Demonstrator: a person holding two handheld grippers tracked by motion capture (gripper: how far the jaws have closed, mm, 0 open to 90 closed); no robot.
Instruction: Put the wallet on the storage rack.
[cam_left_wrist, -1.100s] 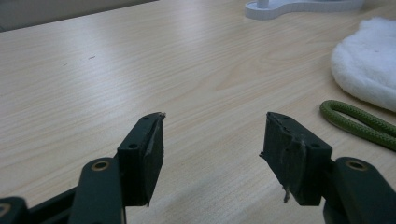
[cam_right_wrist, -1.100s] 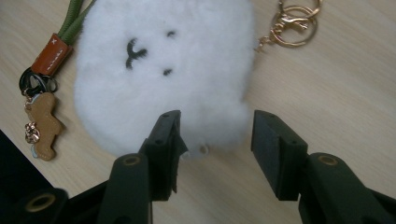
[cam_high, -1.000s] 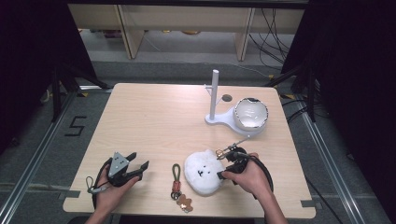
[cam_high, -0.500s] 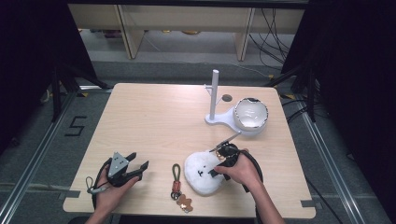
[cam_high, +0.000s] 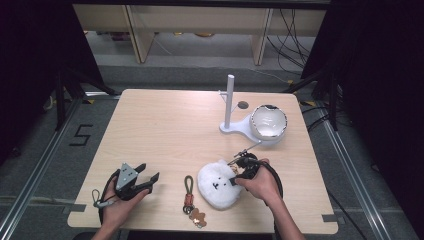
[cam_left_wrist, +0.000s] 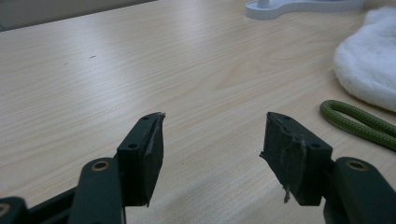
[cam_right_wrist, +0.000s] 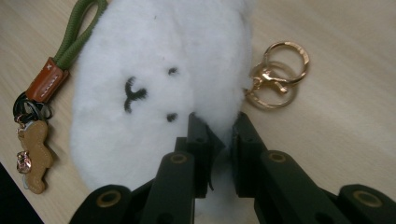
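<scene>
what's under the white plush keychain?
The white plush lies on the bare wooden table, its gold clasp rings beside it. The right gripper pinches its edge. Anything beneath it is covered.

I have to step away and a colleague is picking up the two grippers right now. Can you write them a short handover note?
Right gripper: jaws pinched on an edge tuft of the white plush face keychain, which lies on the table; its gold clasp and rings rest on the wood beside it.
Left gripper: open, holds nothing, low over bare wood at the near left.
Green cord keychain with bear charm: lying untouched left of the plush.
White hook stand: far right, nothing hung on it.
Done: the plush is gripped. Left: lifting it; probably hanging it on the stand.
</scene>
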